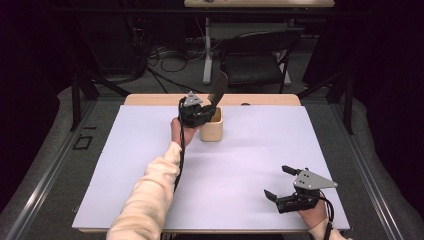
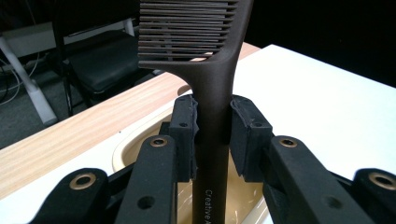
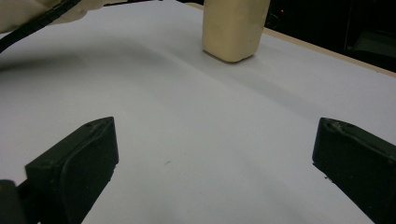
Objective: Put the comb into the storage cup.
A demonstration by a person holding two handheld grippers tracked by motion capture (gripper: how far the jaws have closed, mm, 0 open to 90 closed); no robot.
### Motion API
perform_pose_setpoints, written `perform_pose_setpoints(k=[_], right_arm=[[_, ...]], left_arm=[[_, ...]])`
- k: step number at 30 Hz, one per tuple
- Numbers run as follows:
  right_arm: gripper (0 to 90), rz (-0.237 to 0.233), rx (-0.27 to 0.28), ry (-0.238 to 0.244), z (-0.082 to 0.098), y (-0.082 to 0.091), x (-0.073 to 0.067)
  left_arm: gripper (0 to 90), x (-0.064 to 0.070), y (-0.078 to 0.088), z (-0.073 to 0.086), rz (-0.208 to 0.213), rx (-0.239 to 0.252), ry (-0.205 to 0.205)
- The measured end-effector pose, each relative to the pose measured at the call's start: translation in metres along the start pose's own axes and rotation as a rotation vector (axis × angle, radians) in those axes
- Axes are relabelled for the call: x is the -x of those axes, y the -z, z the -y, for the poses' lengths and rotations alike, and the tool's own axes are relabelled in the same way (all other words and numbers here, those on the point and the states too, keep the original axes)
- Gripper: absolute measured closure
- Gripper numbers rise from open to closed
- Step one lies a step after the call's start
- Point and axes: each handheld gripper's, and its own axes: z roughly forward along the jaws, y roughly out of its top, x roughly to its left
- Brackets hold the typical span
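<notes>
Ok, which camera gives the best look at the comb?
The left gripper view: the dark comb stands close up, teeth and handle sharp, clamped between the left gripper pads above the cream cup. In the high view the comb is small and dark. The right gripper view offers the cup.

You work at a table (image 1: 280,150) with a pale lavender-white top and a light wooden strip along its far edge, brightly lit while the room behind it lies in near darkness. Beyond the table's far edge you have a dark folding chair (image 1: 255,62) on grey floor (image 1: 165,80). Left of the chair stands a white desk leg (image 1: 207,50), with black cables (image 1: 170,57) tangled on the floor beside it. A second wooden tabletop (image 1: 260,3) shows behind the chair.
</notes>
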Motion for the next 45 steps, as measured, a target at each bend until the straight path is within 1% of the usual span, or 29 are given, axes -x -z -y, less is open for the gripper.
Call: perform_pose_setpoints(k=[9,11,13,23,27,45], right_arm=[[0.0,0.0,-0.001,0.0,0.0,0.0,0.0],[0.0,0.0,-0.001,0.0,0.0,0.0,0.0],[0.0,0.0,-0.002,0.0,0.0,0.0,0.0],[0.0,0.0,-0.001,0.0,0.0,0.0,0.0],[0.0,0.001,-0.004,-0.002,0.0,0.0,0.0],[0.0,0.001,-0.006,-0.005,0.0,-0.001,0.0]], left_arm=[[72.4,0.001,-0.003,0.001,-0.008,-0.023,-0.006],[72.4,0.0,-0.003,0.001,-0.008,-0.025,-0.006],[72.3,0.0,-0.003,0.001,-0.007,-0.037,-0.012],[72.3,0.0,-0.007,0.003,-0.005,-0.06,-0.008],[72.2,0.0,-0.009,0.003,-0.004,-0.077,-0.013],[71.8,0.0,-0.011,0.003,-0.005,-0.118,-0.017]])
